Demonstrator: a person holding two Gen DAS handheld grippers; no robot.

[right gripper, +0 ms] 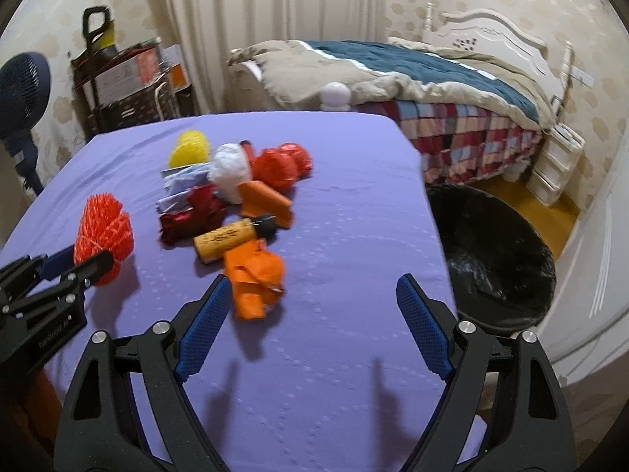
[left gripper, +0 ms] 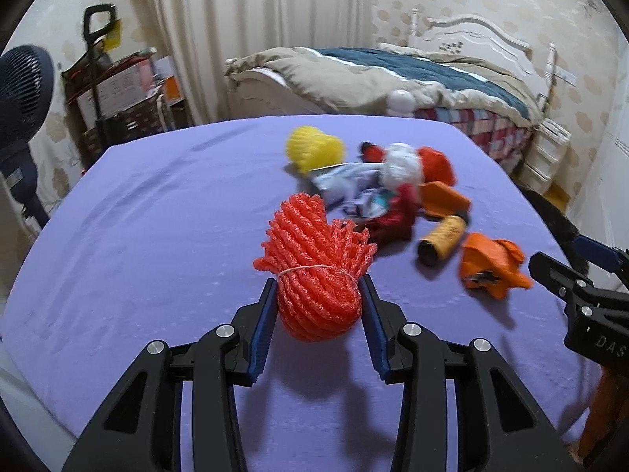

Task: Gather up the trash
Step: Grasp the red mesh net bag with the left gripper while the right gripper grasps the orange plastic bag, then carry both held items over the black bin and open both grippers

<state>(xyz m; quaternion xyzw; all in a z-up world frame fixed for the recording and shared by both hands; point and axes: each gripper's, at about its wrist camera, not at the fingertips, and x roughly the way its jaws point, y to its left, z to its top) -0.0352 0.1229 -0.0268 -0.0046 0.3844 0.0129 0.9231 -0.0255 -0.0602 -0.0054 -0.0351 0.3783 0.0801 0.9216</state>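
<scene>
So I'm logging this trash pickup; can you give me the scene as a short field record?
surface: purple-covered table
left gripper: fingers closed on the red foam net
right gripper: open, nothing between its fingers, crumpled orange wrapper just ahead
remaining pile: yellow foam net, cardboard tube, other wrappers
bin: black-lined trash bin, beside the table

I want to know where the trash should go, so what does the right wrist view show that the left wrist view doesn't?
Only the right wrist view shows the black-lined bin clearly, on the floor past the table's right edge, and the right hand-held gripper open over the orange wrapper. Only the left wrist view shows the left hand-held gripper from behind, shut on the red foam net. Both share the purple table, the yellow foam net, the cork and the bed.
</scene>
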